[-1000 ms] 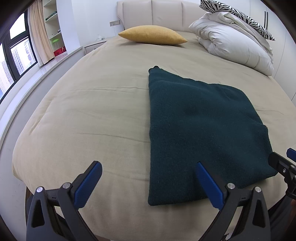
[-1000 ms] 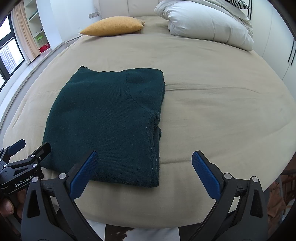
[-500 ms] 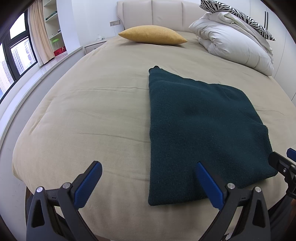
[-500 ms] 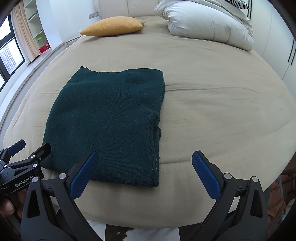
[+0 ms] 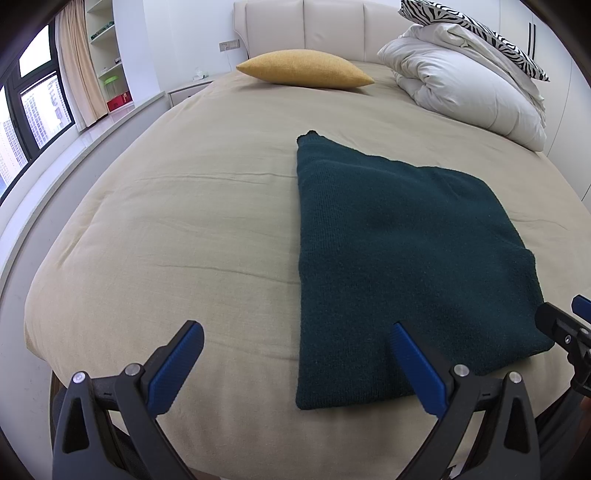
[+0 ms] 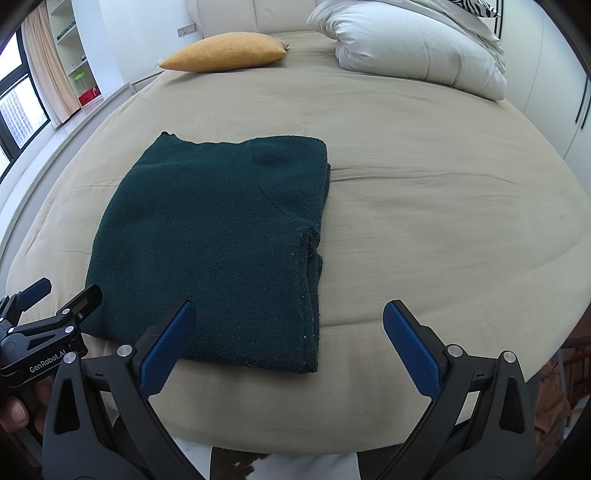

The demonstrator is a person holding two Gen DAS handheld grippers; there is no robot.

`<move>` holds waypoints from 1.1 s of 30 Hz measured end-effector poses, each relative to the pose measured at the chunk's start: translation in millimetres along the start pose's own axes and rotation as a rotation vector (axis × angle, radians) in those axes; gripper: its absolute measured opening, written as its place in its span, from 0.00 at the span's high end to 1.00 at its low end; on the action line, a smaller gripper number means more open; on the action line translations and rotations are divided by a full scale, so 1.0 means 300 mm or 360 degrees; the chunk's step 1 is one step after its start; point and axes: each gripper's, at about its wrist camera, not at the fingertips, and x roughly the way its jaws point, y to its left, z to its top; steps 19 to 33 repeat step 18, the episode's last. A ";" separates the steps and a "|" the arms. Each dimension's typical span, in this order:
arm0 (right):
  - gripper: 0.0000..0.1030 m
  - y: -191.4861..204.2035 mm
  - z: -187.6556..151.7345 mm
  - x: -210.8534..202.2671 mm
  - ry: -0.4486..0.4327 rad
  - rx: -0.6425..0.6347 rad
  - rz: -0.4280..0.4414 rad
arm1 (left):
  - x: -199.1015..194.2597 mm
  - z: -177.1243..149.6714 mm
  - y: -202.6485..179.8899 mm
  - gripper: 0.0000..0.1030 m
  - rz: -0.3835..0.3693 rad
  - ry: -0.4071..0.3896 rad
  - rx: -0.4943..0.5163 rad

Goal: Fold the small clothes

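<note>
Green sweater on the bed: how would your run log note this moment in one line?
green sweater: folded, flat on bed | left gripper: open, empty | right gripper: open, empty | neither touches it

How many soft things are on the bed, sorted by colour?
Dark green: 1, the folded sweater
Yellow: 1, the pillow
White: 1, the rolled duvet
Black-and-white striped: 1, the zebra pillow
Total: 4
</note>
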 end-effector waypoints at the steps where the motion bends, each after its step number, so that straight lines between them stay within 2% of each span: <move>1: 0.00 0.000 0.000 0.000 0.0001 0.0000 0.0002 | 0.000 0.000 0.000 0.00 -0.0004 0.0002 -0.0001; 33: 0.00 0.003 -0.001 -0.002 0.0001 0.0003 0.0001 | -0.009 -0.008 0.002 0.00 -0.0016 -0.0024 0.0018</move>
